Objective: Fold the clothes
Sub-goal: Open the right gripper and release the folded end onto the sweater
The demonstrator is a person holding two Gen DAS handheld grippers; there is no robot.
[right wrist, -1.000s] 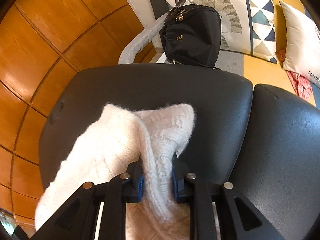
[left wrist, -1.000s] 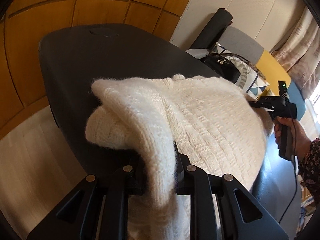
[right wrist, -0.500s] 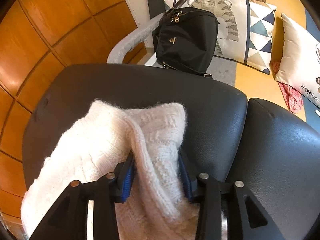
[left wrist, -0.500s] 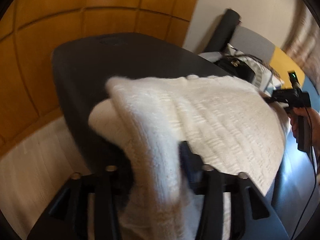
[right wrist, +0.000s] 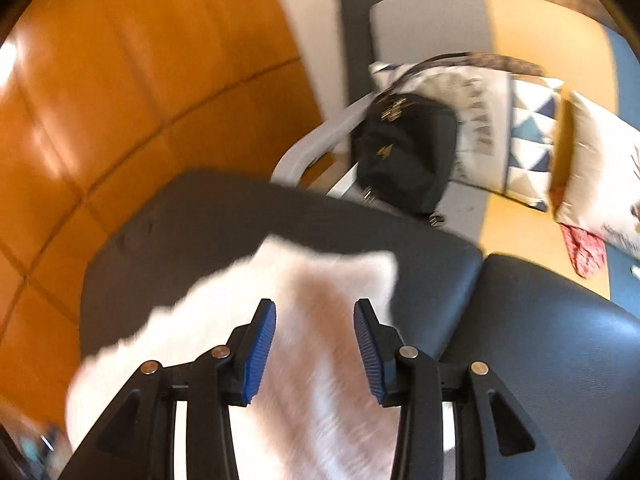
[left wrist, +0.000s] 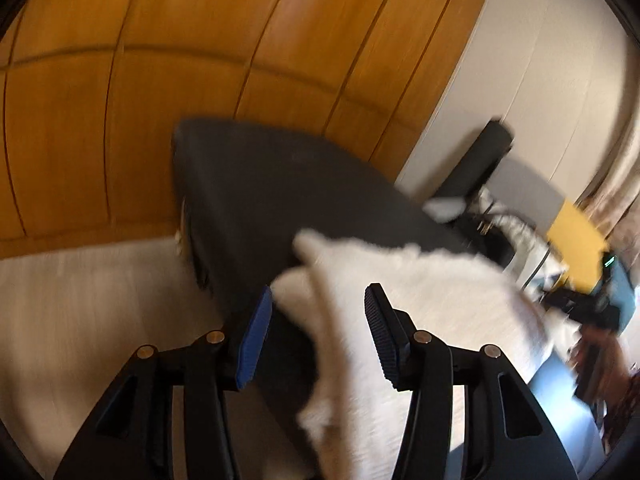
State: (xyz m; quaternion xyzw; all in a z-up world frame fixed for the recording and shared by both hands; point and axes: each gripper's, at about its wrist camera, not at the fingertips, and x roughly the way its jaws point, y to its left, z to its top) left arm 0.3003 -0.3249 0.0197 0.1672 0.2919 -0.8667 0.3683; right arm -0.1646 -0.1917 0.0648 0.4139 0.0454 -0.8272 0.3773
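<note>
Left claw (left wrist: 316,320), at the lower centre of its view, has its blue-padded jaws spread apart; a fold of the fluffy cream knitted sweater (left wrist: 432,320) lies between them, but the pads do not press it. Right claw (right wrist: 315,330), at the lower centre of its own view, is likewise spread, hanging above the sweater (right wrist: 312,292) with nothing pinched.

That sweater lies folded on the black leather-look padded surface (left wrist: 288,196), which fills the middle of both views. In the left view a raised ridge of knit runs down between the jaws. Both views are blurred.

Behind the surface, at the upper right of the right view, a black handbag (right wrist: 404,160) rests against patterned cushions (right wrist: 532,136).

Judging by this, the fold has just been laid and let go. To finish the step well, both claws should lift straight clear so no pad snags the fuzzy knit, then the raised ridge wants flattening before any further fold.
</note>
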